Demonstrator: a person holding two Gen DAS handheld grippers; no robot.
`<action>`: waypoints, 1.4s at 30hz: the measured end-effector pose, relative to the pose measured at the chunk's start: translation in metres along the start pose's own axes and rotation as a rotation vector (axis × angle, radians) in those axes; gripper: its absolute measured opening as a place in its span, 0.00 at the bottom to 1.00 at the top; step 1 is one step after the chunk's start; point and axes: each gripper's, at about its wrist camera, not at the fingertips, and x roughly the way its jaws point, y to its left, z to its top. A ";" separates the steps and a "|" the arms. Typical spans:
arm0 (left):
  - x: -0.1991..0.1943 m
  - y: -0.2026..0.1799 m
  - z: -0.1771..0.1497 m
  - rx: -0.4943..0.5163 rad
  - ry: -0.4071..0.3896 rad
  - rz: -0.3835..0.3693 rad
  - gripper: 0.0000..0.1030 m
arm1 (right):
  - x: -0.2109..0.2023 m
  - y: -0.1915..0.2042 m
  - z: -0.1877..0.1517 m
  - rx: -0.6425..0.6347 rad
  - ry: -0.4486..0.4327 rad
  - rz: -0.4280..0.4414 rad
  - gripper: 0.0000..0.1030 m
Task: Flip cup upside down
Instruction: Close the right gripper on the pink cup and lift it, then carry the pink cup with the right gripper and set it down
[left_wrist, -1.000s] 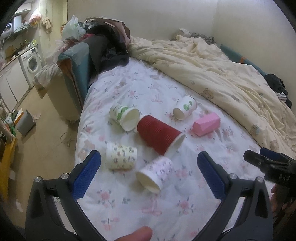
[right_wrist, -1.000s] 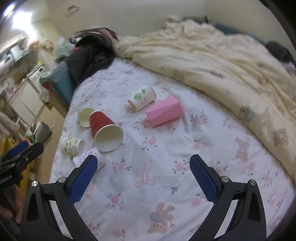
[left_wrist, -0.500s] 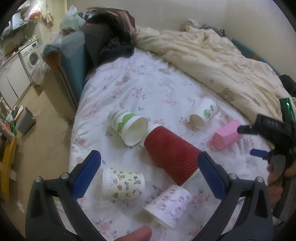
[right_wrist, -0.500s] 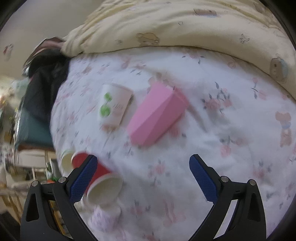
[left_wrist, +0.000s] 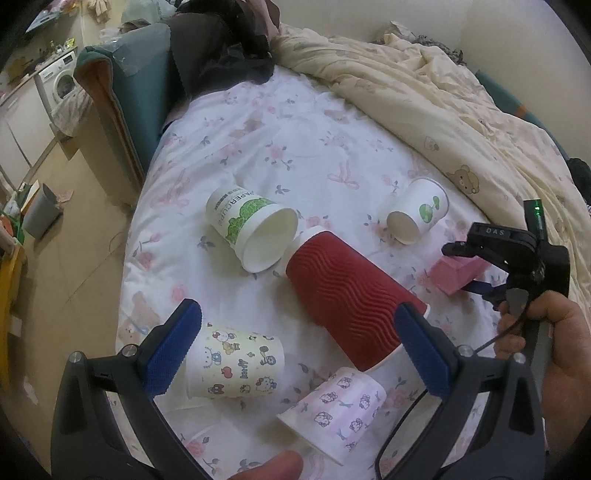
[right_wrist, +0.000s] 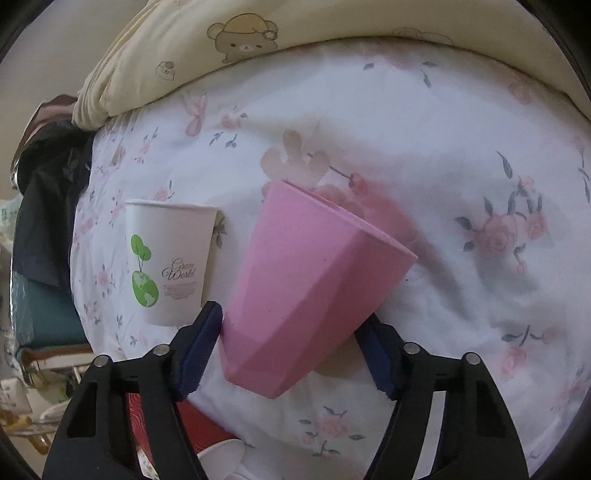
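Observation:
Several cups lie on their sides on the floral bed sheet (left_wrist: 295, 147). A pink faceted cup (right_wrist: 310, 291) lies with its base between the pads of my right gripper (right_wrist: 291, 343), which is open around it; the left pad looks close to or touching it. The same cup (left_wrist: 456, 275) shows partly hidden behind the right gripper (left_wrist: 480, 266) in the left wrist view. My left gripper (left_wrist: 295, 343) is open and empty above a red ribbed cup (left_wrist: 343, 291), a cartoon-print cup (left_wrist: 236, 363) and a pink-print cup (left_wrist: 340, 410).
A green-print paper cup (left_wrist: 251, 229) and a small white cup with a green globe (left_wrist: 417, 216) (right_wrist: 170, 258) lie nearby. A cream duvet (left_wrist: 443, 103) is heaped along the right. Dark clothes (left_wrist: 221, 48) lie at the head. The bed edge drops to the floor on the left.
My right gripper has come down close to the pink cup, its pads now on either side of the cup's base. My left gripper has moved forward and lower over the red cup.

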 end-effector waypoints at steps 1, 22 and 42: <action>-0.001 0.000 0.000 0.004 -0.005 0.003 1.00 | -0.004 0.001 -0.001 -0.013 -0.005 0.000 0.64; -0.065 -0.004 -0.035 0.005 -0.054 -0.033 1.00 | -0.133 -0.004 -0.104 -0.296 -0.015 0.128 0.58; -0.129 0.016 -0.136 -0.003 -0.018 -0.016 1.00 | -0.169 -0.035 -0.246 -0.442 0.041 0.200 0.58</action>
